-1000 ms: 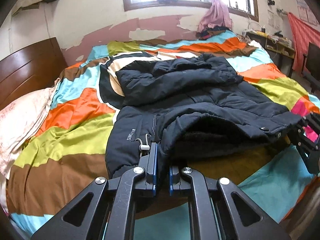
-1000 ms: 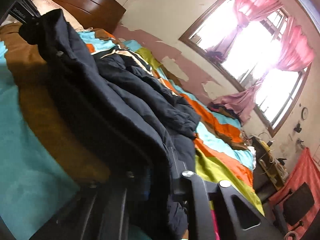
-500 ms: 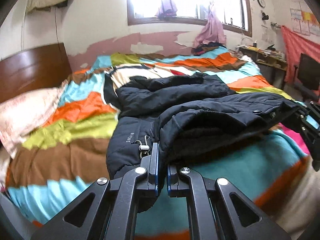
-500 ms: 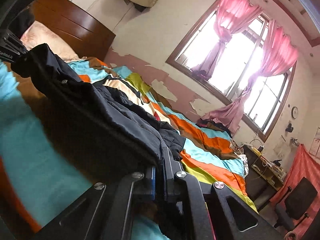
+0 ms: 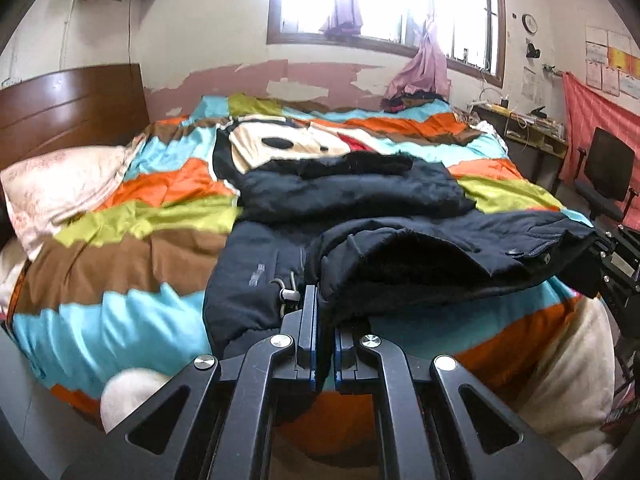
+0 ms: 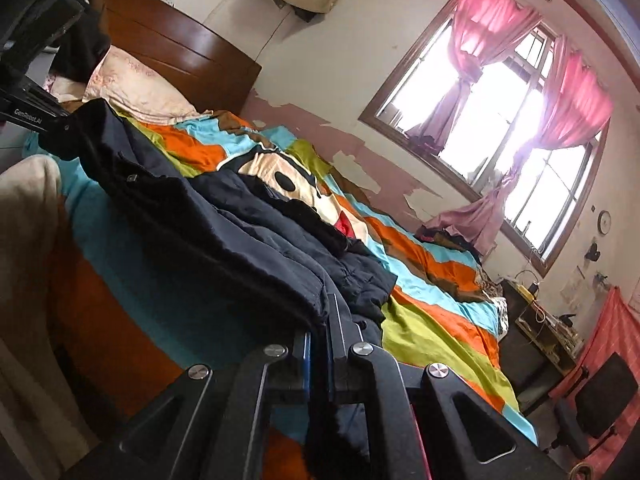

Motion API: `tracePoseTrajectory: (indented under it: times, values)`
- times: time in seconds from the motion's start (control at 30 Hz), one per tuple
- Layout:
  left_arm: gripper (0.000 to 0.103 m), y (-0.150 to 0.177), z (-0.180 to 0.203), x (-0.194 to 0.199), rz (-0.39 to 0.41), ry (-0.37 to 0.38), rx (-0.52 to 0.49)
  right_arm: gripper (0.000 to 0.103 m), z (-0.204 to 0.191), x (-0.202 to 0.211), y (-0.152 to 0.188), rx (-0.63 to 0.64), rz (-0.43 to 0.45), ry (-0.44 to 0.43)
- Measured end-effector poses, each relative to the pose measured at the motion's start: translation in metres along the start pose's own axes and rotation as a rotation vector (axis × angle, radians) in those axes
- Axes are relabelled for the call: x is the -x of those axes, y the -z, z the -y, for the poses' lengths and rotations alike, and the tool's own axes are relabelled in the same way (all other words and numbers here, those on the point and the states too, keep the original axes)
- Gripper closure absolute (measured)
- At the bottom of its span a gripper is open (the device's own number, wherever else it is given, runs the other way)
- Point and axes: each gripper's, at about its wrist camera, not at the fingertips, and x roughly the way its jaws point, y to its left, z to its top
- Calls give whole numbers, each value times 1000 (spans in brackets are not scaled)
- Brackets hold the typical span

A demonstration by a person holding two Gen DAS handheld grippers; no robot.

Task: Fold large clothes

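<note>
Dark navy padded jacket (image 5: pixel 352 200), quilted shell with black fleecy lining, spread across striped quilt (image 5: pixel 132 216) of orange, turquoise, lime and brown; far part flat on the bed, near hem raised clear of it. Left gripper (image 5: pixel 323 320) clamped on near-left hem beside a metal cord toggle (image 5: pixel 286 293). Right gripper (image 6: pixel 325 328) clamped on near-right hem, thick fold bunched between its black fingers. Pale floral pillow (image 5: pixel 60 188) at left, against glossy wooden headboard (image 5: pixel 68 108). Pink curtains (image 6: pixel 496 28) at bright window.
</note>
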Motion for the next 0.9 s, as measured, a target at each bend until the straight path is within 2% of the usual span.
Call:
tracePoseTrajectory:
  times: [0.17, 0.27, 0.4, 0.5, 0.7, 0.8, 0.9]
  values:
    - [99, -45, -4, -8, 64, -17, -59, 98, 20, -22, -29, 21, 55, 32]
    - [99, -78, -10, -19, 80, -20, -83, 98, 39, -39, -51, 5, 88, 35]
    - [99, -103, -20, -39, 86, -40, -121, 98, 58, -68, -76, 10, 107, 47]
    - [99, -126, -33, -66, 75, -49, -129, 98, 71, -97, -93, 36, 130, 36]
    - [99, -171, -52, -116, 61, -75, -131, 98, 95, -157, -124, 87, 115, 25]
    - [99, -188, -62, -145, 104, -94, -133, 98, 96, -193, -135, 164, 123, 90]
    - [99, -192, -68, -177, 107, -116, -128, 98, 100, -236, -140, 150, 99, 112]
